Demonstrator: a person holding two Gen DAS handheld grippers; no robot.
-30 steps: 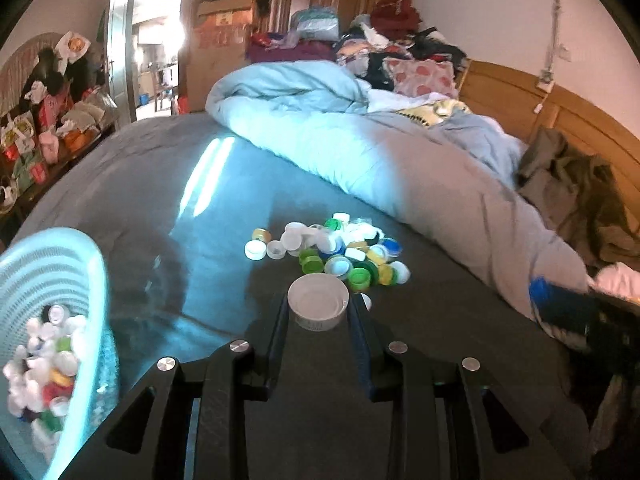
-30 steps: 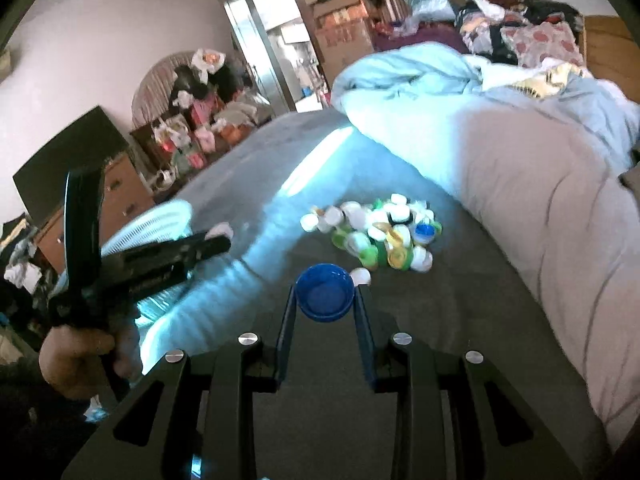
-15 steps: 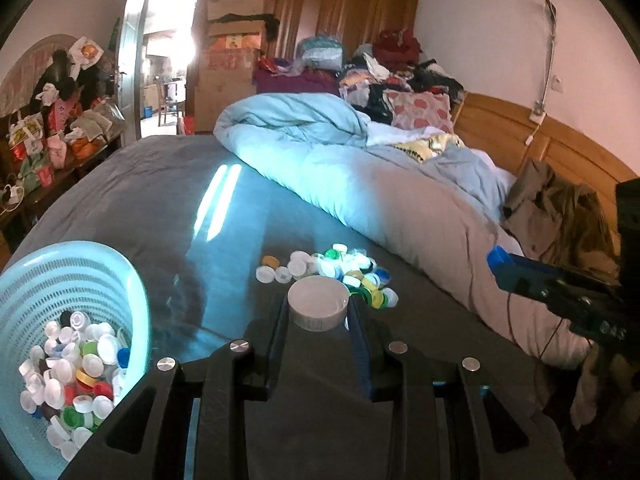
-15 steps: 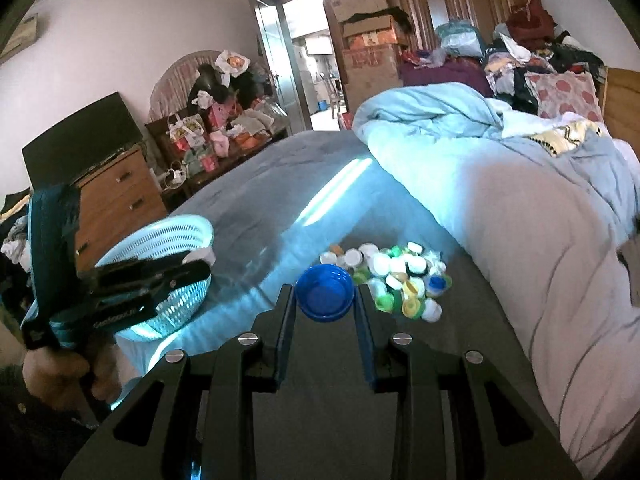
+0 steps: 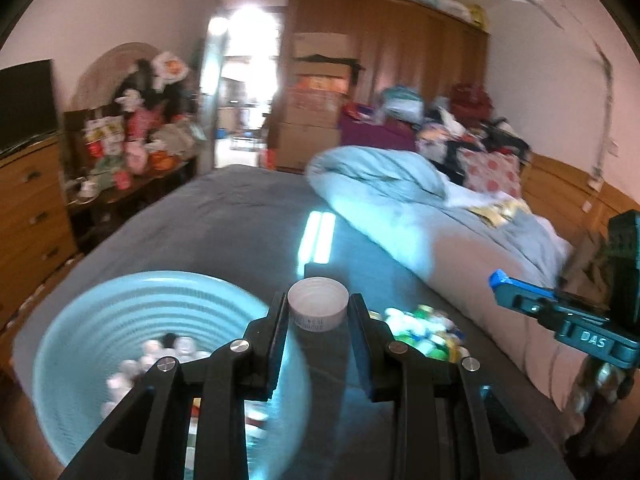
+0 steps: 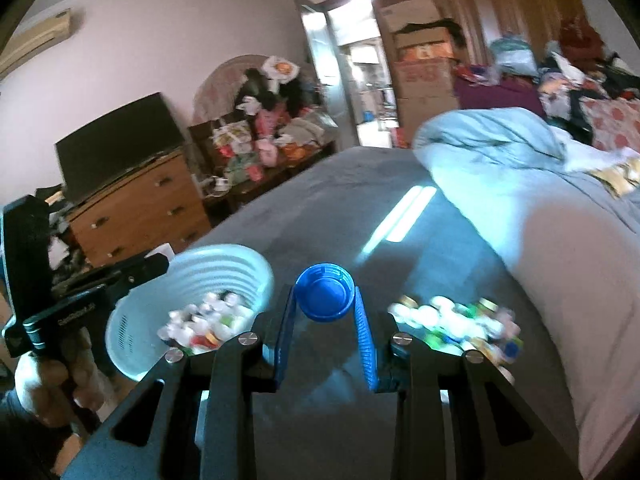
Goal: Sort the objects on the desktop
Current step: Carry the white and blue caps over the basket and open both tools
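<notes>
My left gripper (image 5: pixel 318 312) is shut on a white bottle cap (image 5: pixel 318 308), held in the air just right of a pale blue basket (image 5: pixel 80 340) with several caps in it. My right gripper (image 6: pixel 325 300) is shut on a blue bottle cap (image 6: pixel 325 297), held above the bed between the basket (image 6: pixel 236 272) on its left and a pile of loose caps (image 6: pixel 456 324) on its right. The pile also shows in the left wrist view (image 5: pixel 424 332). The left gripper appears at the left edge of the right wrist view (image 6: pixel 92 292).
A grey bedsheet (image 5: pixel 240 220) covers the bed. A bunched light blue duvet (image 5: pixel 380 184) lies along the right. A wooden dresser (image 6: pixel 140 216) with a TV stands left of the bed. Cluttered shelves and boxes stand behind.
Both grippers have lifted and swung left with their caps. The basket has come closer under the left gripper, and the cap pile has slid to the right in both views.
</notes>
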